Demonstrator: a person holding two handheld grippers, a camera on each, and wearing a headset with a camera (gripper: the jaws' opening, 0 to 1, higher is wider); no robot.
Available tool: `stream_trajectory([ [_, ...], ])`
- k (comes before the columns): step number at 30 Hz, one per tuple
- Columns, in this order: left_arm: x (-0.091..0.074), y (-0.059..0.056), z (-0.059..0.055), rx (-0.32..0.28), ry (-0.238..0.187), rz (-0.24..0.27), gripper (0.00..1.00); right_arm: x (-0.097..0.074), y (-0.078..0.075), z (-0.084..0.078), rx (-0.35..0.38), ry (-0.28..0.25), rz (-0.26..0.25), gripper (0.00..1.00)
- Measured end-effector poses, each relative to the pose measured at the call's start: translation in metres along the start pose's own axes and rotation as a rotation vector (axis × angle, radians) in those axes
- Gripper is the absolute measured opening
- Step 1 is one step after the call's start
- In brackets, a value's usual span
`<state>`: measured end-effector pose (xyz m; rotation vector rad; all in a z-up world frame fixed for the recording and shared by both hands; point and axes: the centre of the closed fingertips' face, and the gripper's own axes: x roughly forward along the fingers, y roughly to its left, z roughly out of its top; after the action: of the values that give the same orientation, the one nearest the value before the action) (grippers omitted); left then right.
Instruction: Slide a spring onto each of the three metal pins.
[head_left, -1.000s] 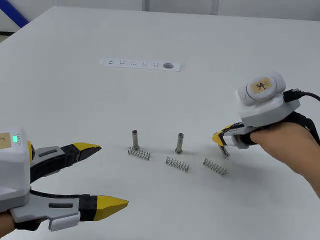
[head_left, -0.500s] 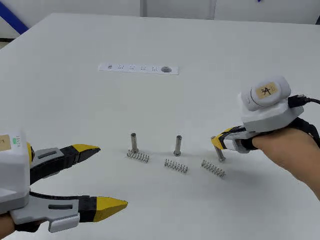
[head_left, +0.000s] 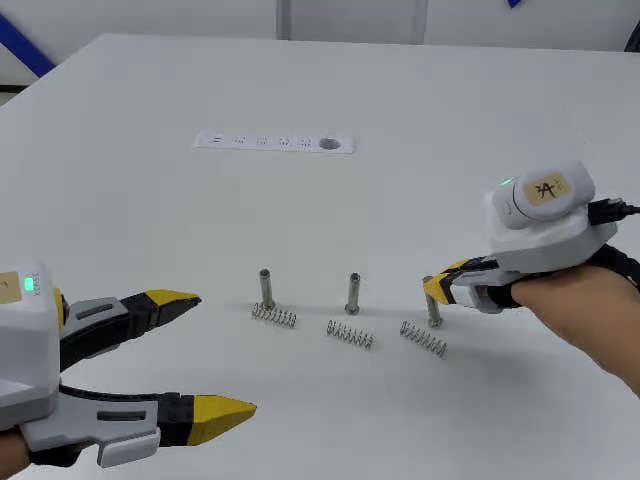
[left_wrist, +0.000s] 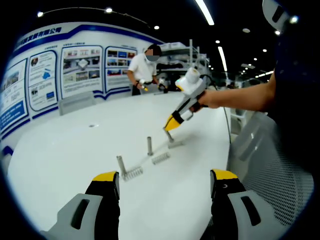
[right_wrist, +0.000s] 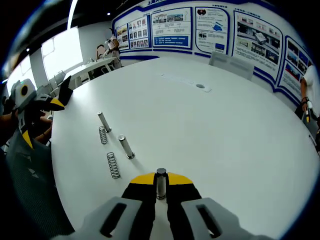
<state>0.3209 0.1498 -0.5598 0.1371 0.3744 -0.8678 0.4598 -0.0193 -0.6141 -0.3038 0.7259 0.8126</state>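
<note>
Two metal pins stand upright on the white table, the left pin (head_left: 266, 288) and the middle pin (head_left: 353, 293). My right gripper (head_left: 432, 290) is shut on the third pin (head_left: 433, 312), which stands nearly upright on the table; in the right gripper view that pin (right_wrist: 160, 184) sits between the jaws. Three springs lie flat just in front of the pins: left spring (head_left: 274, 316), middle spring (head_left: 350, 334), right spring (head_left: 423, 339). My left gripper (head_left: 220, 352) hovers open and holds nothing, near the table's front left, well short of the left pin (left_wrist: 120, 165).
A white power strip (head_left: 274, 143) lies farther back on the table (head_left: 150, 220). A person (left_wrist: 142, 70) stands beyond the far end of the table. Bare tabletop surrounds the pins and springs.
The right gripper has brought its pin from a lean to nearly upright and shifted it slightly left. The left gripper stays open in place. The head camera has drifted.
</note>
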Motion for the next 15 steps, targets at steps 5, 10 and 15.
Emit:
stream_trajectory([
  [5, -0.001, 0.000, 0.002, 0.004, -0.002, 0.001, 0.75, -0.004, 0.004, -0.001, -0.023, -0.025, 0.011, 0.08],
  [10, 0.000, -0.001, 0.004, 0.011, -0.001, -0.002, 0.75, -0.009, 0.005, -0.004, -0.046, -0.047, 0.016, 0.08],
  [15, 0.000, -0.002, 0.005, 0.014, -0.001, -0.003, 0.75, -0.015, 0.003, -0.010, -0.056, -0.058, 0.013, 0.08],
])
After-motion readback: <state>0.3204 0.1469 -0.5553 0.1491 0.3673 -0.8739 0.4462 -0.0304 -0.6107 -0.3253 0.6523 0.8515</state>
